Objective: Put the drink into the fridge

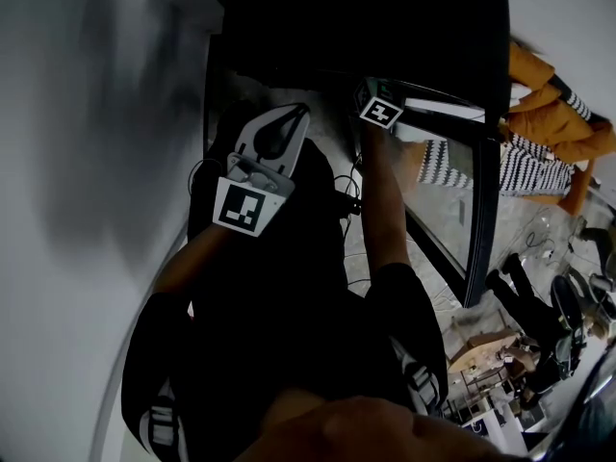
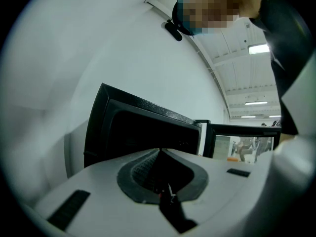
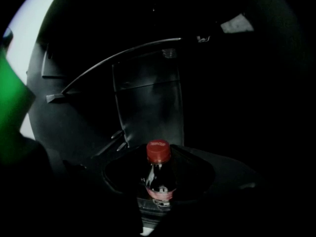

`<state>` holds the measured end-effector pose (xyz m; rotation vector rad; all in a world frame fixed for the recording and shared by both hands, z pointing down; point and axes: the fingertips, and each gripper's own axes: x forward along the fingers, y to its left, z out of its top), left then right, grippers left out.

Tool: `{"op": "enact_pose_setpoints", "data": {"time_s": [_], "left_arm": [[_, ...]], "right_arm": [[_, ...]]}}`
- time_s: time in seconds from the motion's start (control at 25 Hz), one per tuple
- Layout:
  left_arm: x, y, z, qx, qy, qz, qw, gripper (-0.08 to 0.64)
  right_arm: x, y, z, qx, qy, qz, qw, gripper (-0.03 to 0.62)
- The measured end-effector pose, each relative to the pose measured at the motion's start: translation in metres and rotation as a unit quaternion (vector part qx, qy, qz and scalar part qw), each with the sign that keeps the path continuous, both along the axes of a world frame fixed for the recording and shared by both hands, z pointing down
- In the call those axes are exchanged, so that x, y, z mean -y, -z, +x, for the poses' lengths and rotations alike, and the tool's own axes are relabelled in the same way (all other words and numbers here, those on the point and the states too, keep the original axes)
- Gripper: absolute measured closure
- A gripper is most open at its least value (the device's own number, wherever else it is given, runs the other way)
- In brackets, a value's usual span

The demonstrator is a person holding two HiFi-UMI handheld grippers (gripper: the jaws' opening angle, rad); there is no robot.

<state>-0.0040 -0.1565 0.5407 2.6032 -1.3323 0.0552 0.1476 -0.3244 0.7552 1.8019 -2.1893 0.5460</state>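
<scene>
Head view downward, gripper views facing fridge (image 2: 143,130)

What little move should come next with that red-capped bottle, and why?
Probably ease the right gripper down a little to set the bottle down inside. Its jaws grip the bottle upright, reaching into the dark fridge past the open door, and I cannot see the bottle resting on anything.

The bottle (image 3: 159,179) is glossy, its red cap (image 3: 158,151) smooth plastic. The left gripper (image 2: 160,152) is matt pale plastic with ribbed dark pads (image 2: 139,171); the fridge (image 2: 143,132) is smooth black.
</scene>
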Motion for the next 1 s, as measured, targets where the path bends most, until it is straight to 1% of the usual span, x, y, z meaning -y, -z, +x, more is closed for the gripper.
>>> {"op": "enact_pose_setpoints", "data": {"time_s": [0.36, 0.64, 0.72, 0.92, 1.0], "left_arm": [[0.0, 0.004, 0.001, -0.002, -0.003, -0.004, 1.0, 0.554], [-0.004, 0.007, 0.0, -0.003, 0.001, -0.01, 0.9999, 0.554], [-0.003, 0.009, 0.0, -0.003, 0.003, -0.011, 0.9999, 0.554], [-0.006, 0.013, 0.0, -0.003, 0.008, -0.013, 0.9999, 0.554], [-0.008, 0.015, 0.0, -0.003, 0.011, -0.014, 0.9998, 0.554]], "right_arm": [[-0.003, -0.002, -0.002, -0.014, 0.004, -0.001, 1.0, 0.454], [-0.002, -0.004, -0.002, -0.012, 0.012, -0.013, 1.0, 0.448], [-0.002, -0.005, -0.002, -0.012, 0.015, -0.019, 1.0, 0.44], [-0.003, -0.004, -0.003, -0.018, 0.016, -0.023, 0.999, 0.394], [-0.005, -0.003, -0.004, -0.018, 0.016, -0.025, 0.999, 0.391]]}}
